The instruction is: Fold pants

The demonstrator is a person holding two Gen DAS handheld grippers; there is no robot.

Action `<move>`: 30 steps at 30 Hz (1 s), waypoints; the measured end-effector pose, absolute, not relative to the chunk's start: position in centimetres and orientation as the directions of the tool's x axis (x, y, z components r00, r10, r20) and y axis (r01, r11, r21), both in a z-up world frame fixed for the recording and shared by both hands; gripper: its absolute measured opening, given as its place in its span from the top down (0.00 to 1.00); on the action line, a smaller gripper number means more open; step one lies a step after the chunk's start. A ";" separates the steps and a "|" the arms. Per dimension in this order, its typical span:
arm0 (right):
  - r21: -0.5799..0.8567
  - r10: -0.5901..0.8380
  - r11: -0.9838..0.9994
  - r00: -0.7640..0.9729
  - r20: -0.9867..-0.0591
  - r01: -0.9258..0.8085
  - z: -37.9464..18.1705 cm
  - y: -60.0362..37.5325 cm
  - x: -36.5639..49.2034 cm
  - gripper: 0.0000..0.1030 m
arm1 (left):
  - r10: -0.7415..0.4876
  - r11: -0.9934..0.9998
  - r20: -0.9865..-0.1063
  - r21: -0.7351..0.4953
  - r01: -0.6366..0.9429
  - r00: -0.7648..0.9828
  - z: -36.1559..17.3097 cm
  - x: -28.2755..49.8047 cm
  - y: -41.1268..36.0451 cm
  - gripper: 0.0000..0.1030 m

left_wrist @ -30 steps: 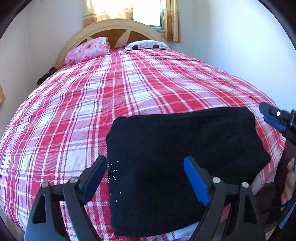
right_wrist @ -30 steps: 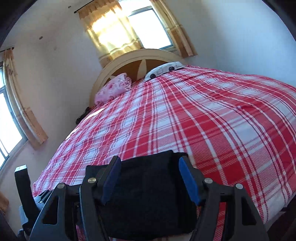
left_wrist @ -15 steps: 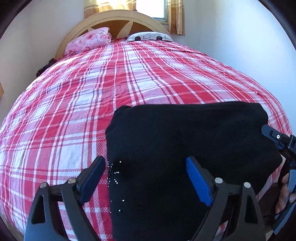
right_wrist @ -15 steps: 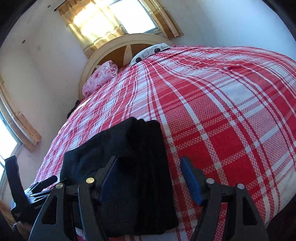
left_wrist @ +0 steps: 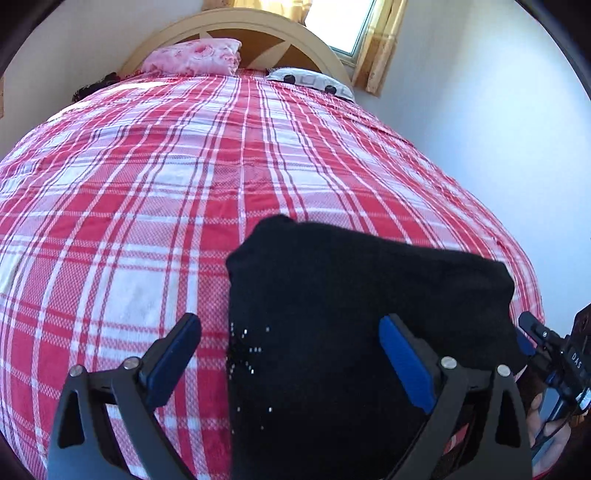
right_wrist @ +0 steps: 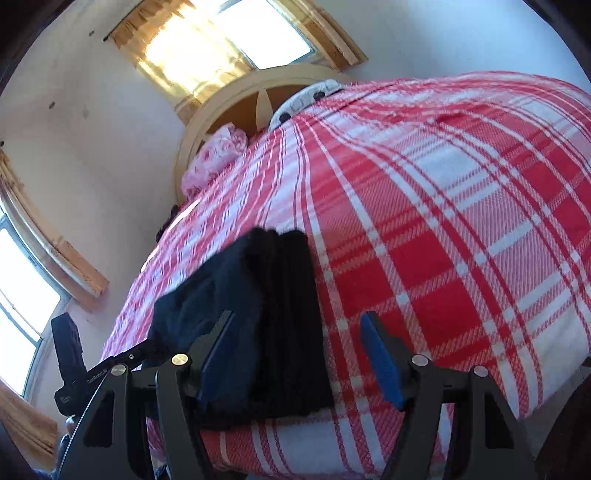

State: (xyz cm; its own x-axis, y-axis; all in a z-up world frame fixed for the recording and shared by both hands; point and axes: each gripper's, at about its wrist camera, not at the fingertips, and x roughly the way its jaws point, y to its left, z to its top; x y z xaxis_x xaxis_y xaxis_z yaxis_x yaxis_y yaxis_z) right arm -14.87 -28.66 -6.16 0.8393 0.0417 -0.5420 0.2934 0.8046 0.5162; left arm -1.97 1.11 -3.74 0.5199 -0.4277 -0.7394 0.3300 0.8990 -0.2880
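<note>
The pants (left_wrist: 332,332) are seen as a black, fuzzy-textured garment, folded into a compact rectangular bundle and laid flat on the bed near its foot edge. Small pale specks are scattered at its 9 o'clock side. Stacked layers are shown along the edge in the right wrist view (right_wrist: 280,314).

Pants (left_wrist: 354,332): matt black napped cloth, glinting studs at 7 o'clock. Bedspread (left_wrist: 184,192): woven plaid cloth. Headboard (left_wrist: 236,29): smooth wood. Left gripper (left_wrist: 290,354): black plastic, blue pads, metal screws.
</note>
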 end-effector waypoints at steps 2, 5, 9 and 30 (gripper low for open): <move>0.538 0.052 0.793 0.848 -0.528 0.286 -6.6 -28.9 -14.4 0.32 | -0.436 0.896 -0.743 -0.304 0.325 0.508 -4.3 -1.5 0.9 0.03; 0.514 0.023 0.804 0.848 -0.529 0.299 -7.5 -28.1 -13.9 0.32 | -0.454 0.889 -0.754 -0.344 0.303 0.475 -5.5 -0.9 1.0 0.03; 0.438 -0.006 0.847 0.831 -0.557 0.300 -7.5 -26.4 -14.1 0.32 | -0.469 0.880 -0.752 -0.356 0.313 0.463 -5.9 -1.5 0.9 0.03; 0.642 0.213 0.736 0.827 -0.521 0.215 -9.5 -25.8 -15.2 0.60 | -0.612 0.790 -0.680 -0.509 0.341 0.403 -6.4 -2.4 1.4 0.47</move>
